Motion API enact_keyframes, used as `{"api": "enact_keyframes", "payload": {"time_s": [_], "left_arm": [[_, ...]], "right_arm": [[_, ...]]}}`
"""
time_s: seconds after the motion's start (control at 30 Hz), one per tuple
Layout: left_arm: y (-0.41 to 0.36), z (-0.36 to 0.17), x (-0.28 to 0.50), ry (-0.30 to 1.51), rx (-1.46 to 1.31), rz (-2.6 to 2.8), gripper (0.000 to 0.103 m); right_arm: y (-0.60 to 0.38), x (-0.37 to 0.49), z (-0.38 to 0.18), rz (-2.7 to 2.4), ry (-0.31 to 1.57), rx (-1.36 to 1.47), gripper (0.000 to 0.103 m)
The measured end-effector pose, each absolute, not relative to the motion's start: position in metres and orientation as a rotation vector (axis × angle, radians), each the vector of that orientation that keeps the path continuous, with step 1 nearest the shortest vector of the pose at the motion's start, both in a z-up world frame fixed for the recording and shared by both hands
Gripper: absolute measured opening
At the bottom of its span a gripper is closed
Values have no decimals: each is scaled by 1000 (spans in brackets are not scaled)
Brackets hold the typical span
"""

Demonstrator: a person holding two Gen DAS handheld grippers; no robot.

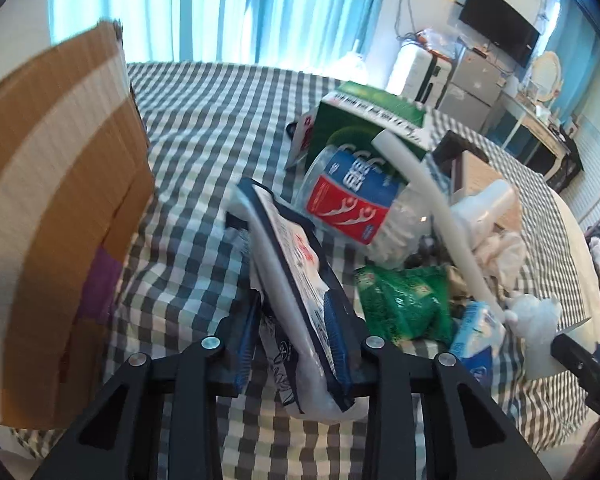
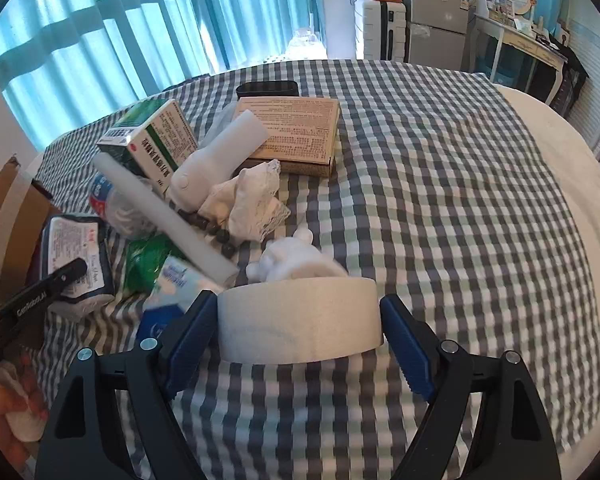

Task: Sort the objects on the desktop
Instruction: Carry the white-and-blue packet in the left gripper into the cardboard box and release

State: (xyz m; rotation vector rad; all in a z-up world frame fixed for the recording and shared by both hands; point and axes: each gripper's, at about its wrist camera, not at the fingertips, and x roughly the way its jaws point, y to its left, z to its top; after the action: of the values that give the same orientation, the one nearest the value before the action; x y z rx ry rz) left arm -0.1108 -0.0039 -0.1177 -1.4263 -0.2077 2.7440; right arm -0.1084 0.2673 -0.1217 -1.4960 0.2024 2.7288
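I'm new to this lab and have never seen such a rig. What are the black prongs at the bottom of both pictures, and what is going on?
They are two-finger grippers, one held in each of a person's hands, each with a camera looking along its fingers. The left gripper pinches a blue-and-white packet near a cardboard box. The right gripper straddles a roll of white tape, its pads not clearly pressing. On the checked cloth lie a green carton, a plastic bottle, a white tube and crumpled tissue.
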Motion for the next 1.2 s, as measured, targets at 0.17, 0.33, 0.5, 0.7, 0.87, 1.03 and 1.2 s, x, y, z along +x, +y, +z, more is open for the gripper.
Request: {"api": "enact_keyframes", "payload": {"time_s": [0.17, 0.33, 0.5, 0.7, 0.87, 1.03, 1.2], "left_arm": [[-7, -100, -98, -221, -1378, 2708, 14], [1, -81, -90, -208, -1330, 2706, 11], [-1, -64, -74, -211, -1293, 2700, 10], [-5, -33, -61, -233, -1210, 2723, 10], [-17, 2, -54, -254, -1134, 2755, 10], [-41, 41, -55, -267, -1049, 2811, 10], [-74, 68, -63, -292, -1011, 2849, 10]], "right_arm": [[270, -92, -101, 2692, 182, -1520, 83], [279, -77, -81, 2724, 297, -1460, 83], [276, -64, -57, 2759, 350, -1390, 83], [261, -51, -32, 2822, 336, -1338, 83], [239, -40, -5, 2894, 291, -1297, 83], [204, -41, 21, 2979, 227, -1266, 83], [152, -55, 43, 3091, 193, -1253, 83]]}}
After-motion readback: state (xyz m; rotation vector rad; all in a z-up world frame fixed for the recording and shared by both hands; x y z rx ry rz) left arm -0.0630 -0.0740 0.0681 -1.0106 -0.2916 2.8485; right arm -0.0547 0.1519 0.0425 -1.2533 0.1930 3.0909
